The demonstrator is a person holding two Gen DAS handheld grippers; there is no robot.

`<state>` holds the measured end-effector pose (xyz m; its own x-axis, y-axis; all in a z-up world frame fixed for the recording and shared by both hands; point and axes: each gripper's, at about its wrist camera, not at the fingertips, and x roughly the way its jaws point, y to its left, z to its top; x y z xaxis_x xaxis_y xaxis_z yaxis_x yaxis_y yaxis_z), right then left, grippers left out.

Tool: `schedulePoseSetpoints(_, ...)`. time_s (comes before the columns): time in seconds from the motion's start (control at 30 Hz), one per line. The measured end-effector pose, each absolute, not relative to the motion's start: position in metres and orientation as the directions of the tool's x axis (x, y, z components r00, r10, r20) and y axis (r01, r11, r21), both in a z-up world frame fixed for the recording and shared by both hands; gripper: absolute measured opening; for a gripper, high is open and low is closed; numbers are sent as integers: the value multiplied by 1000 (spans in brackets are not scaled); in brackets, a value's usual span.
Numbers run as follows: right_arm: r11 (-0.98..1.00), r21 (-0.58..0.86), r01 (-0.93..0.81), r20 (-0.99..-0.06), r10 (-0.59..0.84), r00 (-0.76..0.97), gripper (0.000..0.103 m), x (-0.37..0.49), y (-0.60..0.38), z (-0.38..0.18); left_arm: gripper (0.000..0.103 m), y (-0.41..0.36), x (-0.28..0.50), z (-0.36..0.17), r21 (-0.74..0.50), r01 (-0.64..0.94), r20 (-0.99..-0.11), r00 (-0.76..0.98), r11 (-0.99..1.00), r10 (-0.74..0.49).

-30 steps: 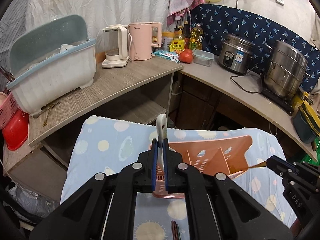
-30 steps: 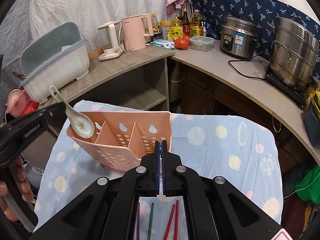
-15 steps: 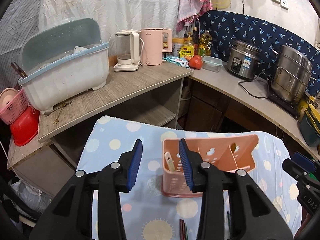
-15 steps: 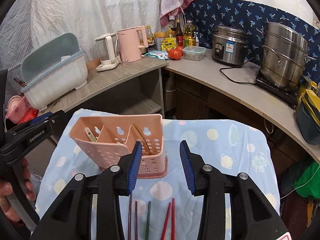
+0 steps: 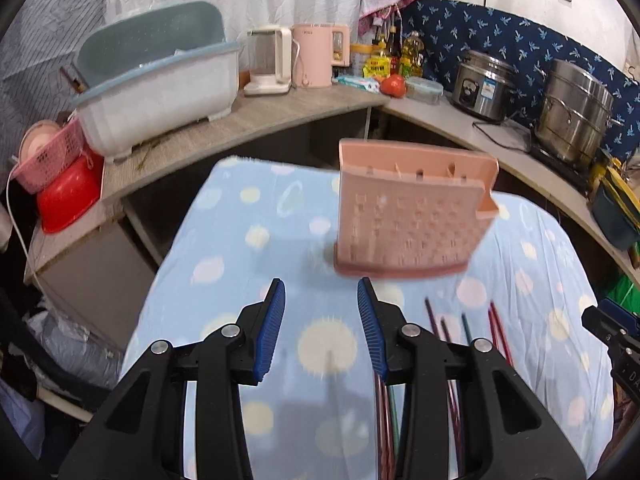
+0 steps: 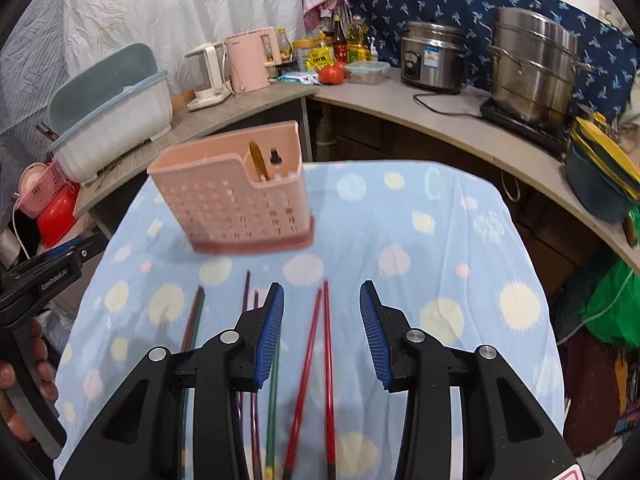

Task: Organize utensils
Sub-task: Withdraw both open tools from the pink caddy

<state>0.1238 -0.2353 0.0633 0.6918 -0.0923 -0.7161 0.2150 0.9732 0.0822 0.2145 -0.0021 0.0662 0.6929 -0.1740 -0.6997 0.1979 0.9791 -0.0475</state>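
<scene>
Chopsticks (image 5: pixel 496 330) lie loose on a blue spotted cloth (image 5: pixel 248 236) covering the tabletop, seen from the left wrist camera, with the pink utensil holder (image 5: pixel 412 212) standing upright just beyond them toward 12 o'clock. The left gripper (image 5: pixel 322 326) hangs over the cloth with its blue-padded fingers (image 5: pixel 270 330) apart and nothing between them, the jaws having just been opening. The holder sits at about 1 o'clock from those fingers and clear of them; the picture is blurred there. Part of the right gripper (image 5: pixel 612 336) shows at the 3 o'clock edge. On the counter behind stand a white dish rack (image 5: pixel 160 96), a pink kettle (image 5: pixel 316 56) and a steel pot (image 5: pixel 576 116).

From the right wrist camera, the right gripper (image 6: pixel 322 330) is likewise spread, empty, its jaws also having just been opening. A red pair of chopsticks (image 6: pixel 320 344) runs between its fingers (image 6: pixel 270 334) on the cloth (image 6: pixel 440 248), untouched, while darker and green sticks (image 6: pixel 194 320) lie toward 9 o'clock. The utensil holder (image 6: pixel 236 200) stands at 11 o'clock, a wooden-looking utensil (image 6: pixel 256 164) upright in its right-hand compartment. The left gripper (image 6: pixel 48 276) enters at 9 o'clock, a hand (image 6: pixel 24 380) around its handle.
</scene>
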Motion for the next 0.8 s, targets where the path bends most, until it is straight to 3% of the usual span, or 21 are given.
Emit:
schedulePoseSetpoints(0.33,965,61,254,-789,-110,604,39,52,-239,11,36,10,134,13,-52,204,-781,601,978,-167)
schedulePoseSetpoints(0.8,970,41,241,-837,-98,538,39,9,-222,-33,36,5,85,-18,-52,238,-823,539,970,-177)
